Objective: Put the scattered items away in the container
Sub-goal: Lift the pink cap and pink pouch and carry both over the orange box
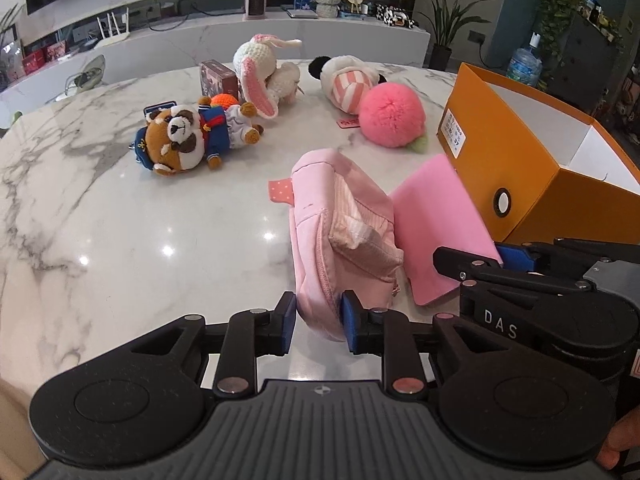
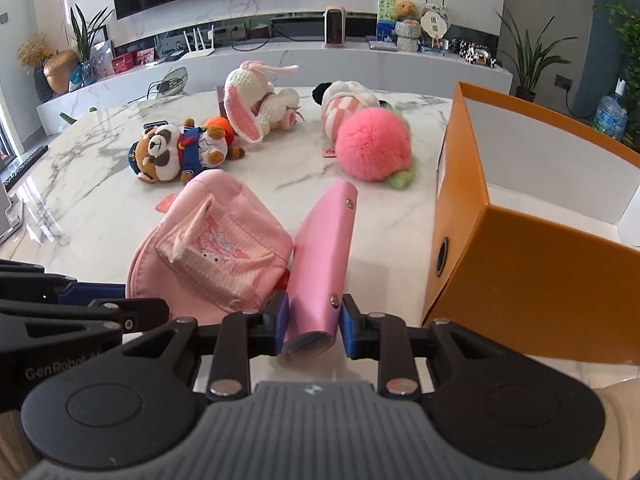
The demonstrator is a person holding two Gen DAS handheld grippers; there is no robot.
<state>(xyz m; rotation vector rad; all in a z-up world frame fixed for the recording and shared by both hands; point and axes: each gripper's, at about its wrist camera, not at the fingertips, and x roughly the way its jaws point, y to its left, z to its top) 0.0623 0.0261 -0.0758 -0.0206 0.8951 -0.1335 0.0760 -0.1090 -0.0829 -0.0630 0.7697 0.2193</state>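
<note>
My left gripper is shut on the near end of a pink fabric pouch, which lies on the marble table; the pouch also shows in the right wrist view. My right gripper is shut on the near end of a pink snap wallet, seen beside the pouch in the left wrist view. The open orange box stands just right of the wallet and also shows in the left wrist view.
Farther back on the marble table lie a raccoon plush in blue, a crocheted bunny, a panda plush in pink stripes, a pink fluffy peach, an orange ball and a small dark box.
</note>
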